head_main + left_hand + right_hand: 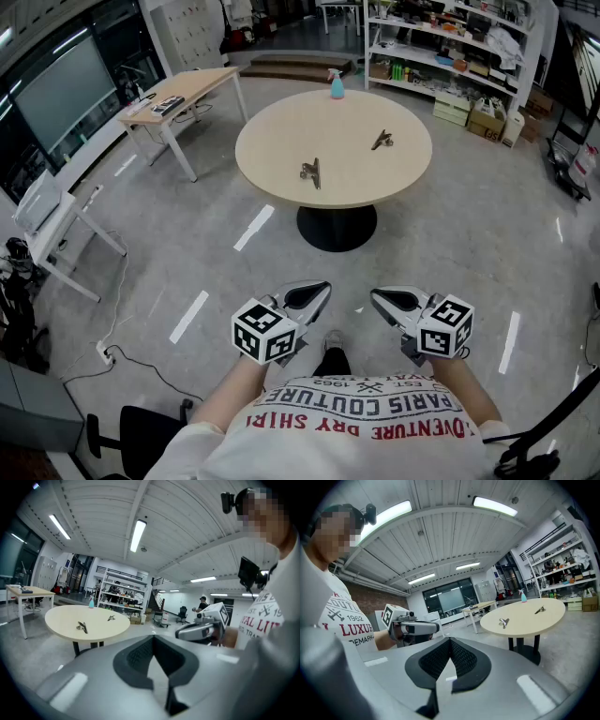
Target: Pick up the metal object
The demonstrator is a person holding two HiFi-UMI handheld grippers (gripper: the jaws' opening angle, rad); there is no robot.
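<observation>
A person in a white shirt with red lettering (pixel 356 422) stands on a grey polished floor (pixel 450 253), well apart from a round, pale beige surface on a black pedestal (pixel 277 141). The left claw (pixel 317 292), a grey two-jaw tool bearing a cube of black-and-white square markers, is held low in front of the body. Its jaws are pressed fully together with nothing between them, as the left gripper view confirms. The right claw (pixel 382 298), of the same build, sits just beside it at the same height, and the right gripper view shows its jaws likewise closed tight and empty. Both claws point toward the round surface. On it lie two metal objects, well apart from each other: a silver metal spring clip (pixel 311 172) near the edge closest to the person, and a darker metal clip (pixel 382 141) farther back and to the right. A light blue spray bottle (pixel 336 85) stands upright at the far edge. Beyond it rise white storage shelves (pixel 450 42) loaded with boxes, and to the left stands a second, rectangular wooden surface on white legs (pixel 187 89).
</observation>
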